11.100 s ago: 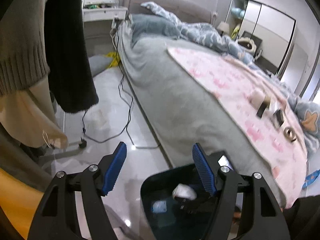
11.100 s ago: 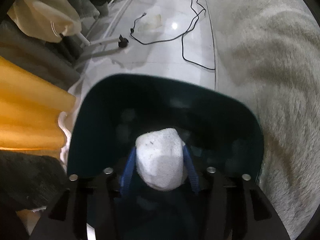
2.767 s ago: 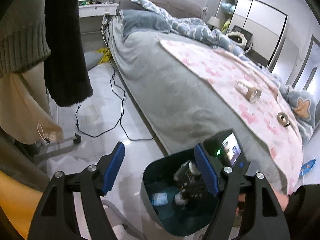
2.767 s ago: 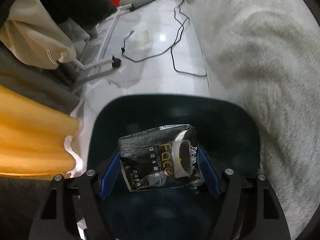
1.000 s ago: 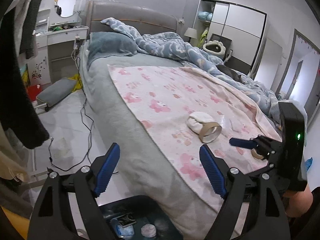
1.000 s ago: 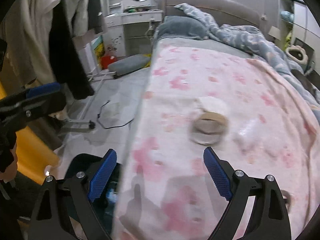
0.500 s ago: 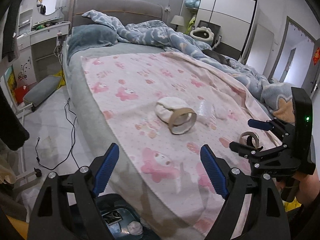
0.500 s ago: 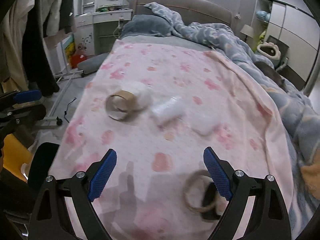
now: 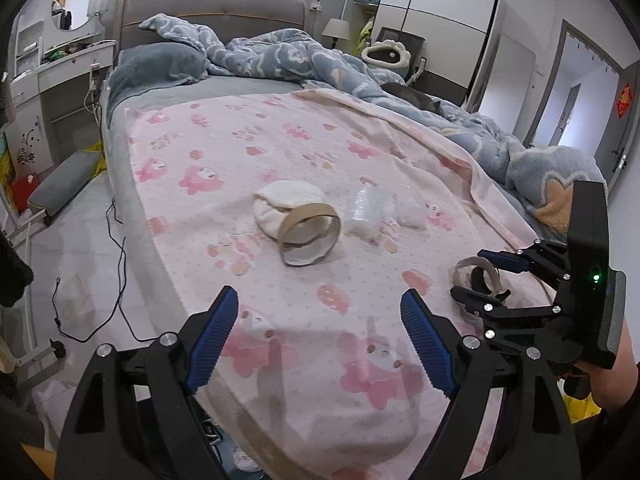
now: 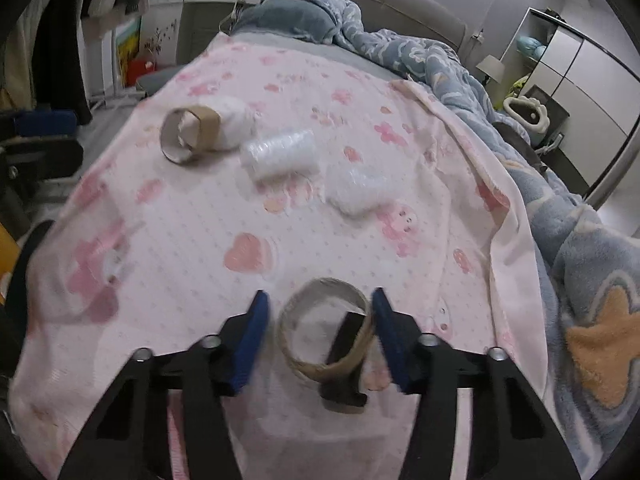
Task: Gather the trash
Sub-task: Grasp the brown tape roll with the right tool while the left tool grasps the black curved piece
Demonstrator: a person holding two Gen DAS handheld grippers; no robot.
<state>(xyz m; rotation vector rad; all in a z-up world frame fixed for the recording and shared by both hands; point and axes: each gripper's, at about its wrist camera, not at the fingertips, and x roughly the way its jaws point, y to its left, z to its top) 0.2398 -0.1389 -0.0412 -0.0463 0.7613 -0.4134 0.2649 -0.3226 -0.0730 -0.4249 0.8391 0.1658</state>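
Note:
On the pink blanket (image 10: 192,240) a small tape ring (image 10: 326,332) with a black piece (image 10: 348,352) stuck in it lies between the jaws of my right gripper (image 10: 320,307). The jaws are closing: the right pad is against the ring and a gap remains at the left pad. In the left wrist view the same ring (image 9: 478,276) sits at the right gripper's (image 9: 480,276) tips. My left gripper (image 9: 318,312) hangs open over the blanket's near edge, holding nothing. Farther on lie a cardboard tape ring (image 9: 310,236) against a white wad (image 9: 286,200), crumpled clear plastic (image 9: 368,212) and a white tissue (image 9: 412,212).
A rumpled blue duvet (image 9: 540,168) covers the bed's right side and head. Below the bed's near edge a bit of the dark bin (image 9: 224,452) with trash in it shows. A black cable (image 9: 116,280) trails on the floor at the left, with a white desk (image 9: 60,76) behind.
Both grippers have moved in over the bed. The right gripper's jaws have narrowed from wide open around the small tape ring. The left gripper stays open.

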